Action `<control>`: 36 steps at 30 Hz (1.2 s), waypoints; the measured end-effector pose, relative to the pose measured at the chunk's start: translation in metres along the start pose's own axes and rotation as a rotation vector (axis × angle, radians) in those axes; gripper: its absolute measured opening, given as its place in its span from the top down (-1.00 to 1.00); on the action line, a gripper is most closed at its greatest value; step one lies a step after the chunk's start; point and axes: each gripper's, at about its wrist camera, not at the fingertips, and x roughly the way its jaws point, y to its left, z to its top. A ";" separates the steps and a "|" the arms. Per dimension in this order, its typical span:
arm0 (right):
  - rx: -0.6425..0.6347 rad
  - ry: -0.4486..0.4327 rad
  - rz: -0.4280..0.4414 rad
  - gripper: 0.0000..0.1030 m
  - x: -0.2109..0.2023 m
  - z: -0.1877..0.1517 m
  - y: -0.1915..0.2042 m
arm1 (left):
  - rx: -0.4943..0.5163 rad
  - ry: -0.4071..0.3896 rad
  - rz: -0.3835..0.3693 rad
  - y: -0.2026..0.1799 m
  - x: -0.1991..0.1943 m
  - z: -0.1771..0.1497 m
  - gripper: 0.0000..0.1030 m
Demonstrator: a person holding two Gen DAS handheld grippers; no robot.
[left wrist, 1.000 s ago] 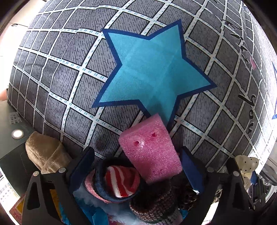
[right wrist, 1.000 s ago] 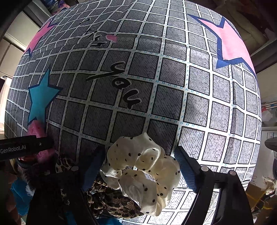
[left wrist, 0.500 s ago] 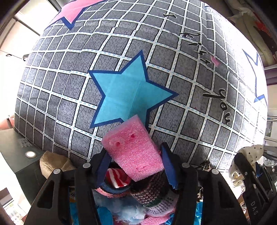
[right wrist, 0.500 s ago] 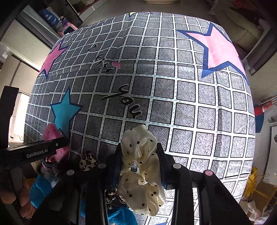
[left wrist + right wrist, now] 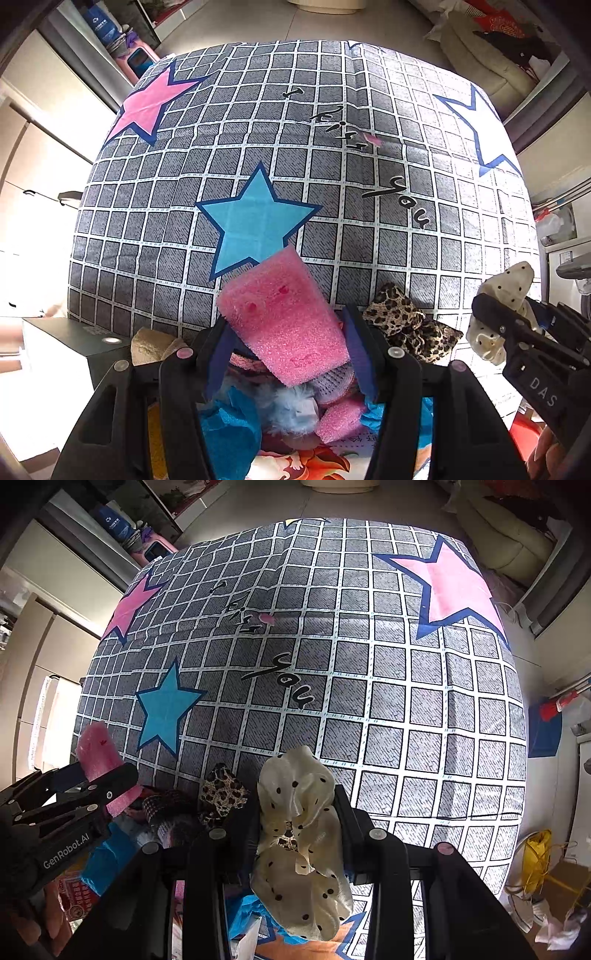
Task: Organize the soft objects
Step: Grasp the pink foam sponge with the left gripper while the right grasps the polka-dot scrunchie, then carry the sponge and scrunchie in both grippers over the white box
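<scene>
My left gripper (image 5: pixel 288 332) is shut on a pink foam sponge (image 5: pixel 284 321), held above a pile of soft things (image 5: pixel 295 402) at the bed's near edge. The sponge also shows at the left of the right wrist view (image 5: pixel 98 753). My right gripper (image 5: pixel 295 812) is shut on a cream black-dotted scrunchie (image 5: pixel 299 842), which hangs down between the fingers; it shows at the right of the left wrist view (image 5: pixel 506 295). A leopard-print scrunchie (image 5: pixel 410 325) lies on the bed between the two grippers, also visible in the right wrist view (image 5: pixel 223 794).
The bed has a grey checked cover (image 5: pixel 332 155) with pink, blue and white stars. A beige cloth (image 5: pixel 147 347) and a dark box (image 5: pixel 74 332) sit at the left. Bags and clutter (image 5: pixel 546 878) lie on the floor at the right.
Both grippers closed from open onto the sponge and the dotted scrunchie, then lifted back, so much more of the bed shows.
</scene>
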 end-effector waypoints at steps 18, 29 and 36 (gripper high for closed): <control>0.039 -0.023 -0.023 0.27 -0.048 -0.095 0.049 | 0.179 -0.093 -0.057 0.012 -0.069 -0.089 -0.18; 0.020 -0.014 -0.014 0.27 -0.066 -0.143 0.090 | 0.235 -0.119 -0.115 0.049 -0.108 -0.151 -0.18; -0.043 -0.004 0.017 0.27 -0.071 -0.161 0.136 | 0.179 -0.141 -0.118 0.098 -0.128 -0.188 -0.18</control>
